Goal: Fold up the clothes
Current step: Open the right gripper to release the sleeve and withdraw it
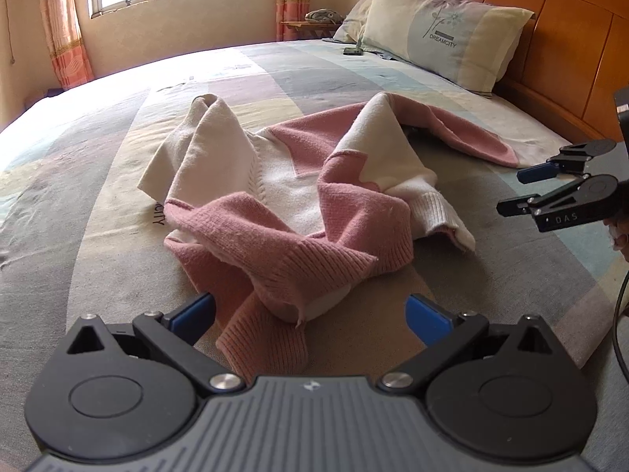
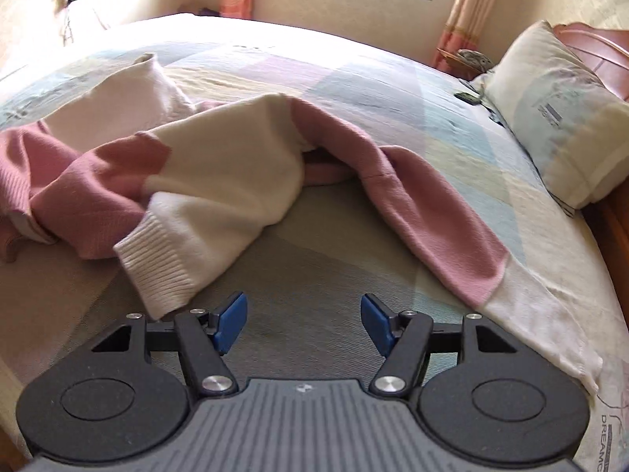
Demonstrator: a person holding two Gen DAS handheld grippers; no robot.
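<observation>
The pink-and-white sweater (image 1: 298,196) lies crumpled mid-bed, unfolded; both the left gripper (image 1: 310,310) and right gripper (image 2: 303,322) hover beside it, jaws apart (nothing held); spreading it flat likely comes next

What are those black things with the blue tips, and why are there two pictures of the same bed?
Those are two grabbing tools a person holds, one in each hand. Each carries a camera looking out along its two fingers, so you get two pictures. One view comes from the left gripper, the other from the right gripper. You can even spot the right one at the edge of the left view. On the bed lies a crumpled pink and white sweater, waiting to be folded. A pillow sits by the headboard. Both grippers are open and hold nothing.
</observation>
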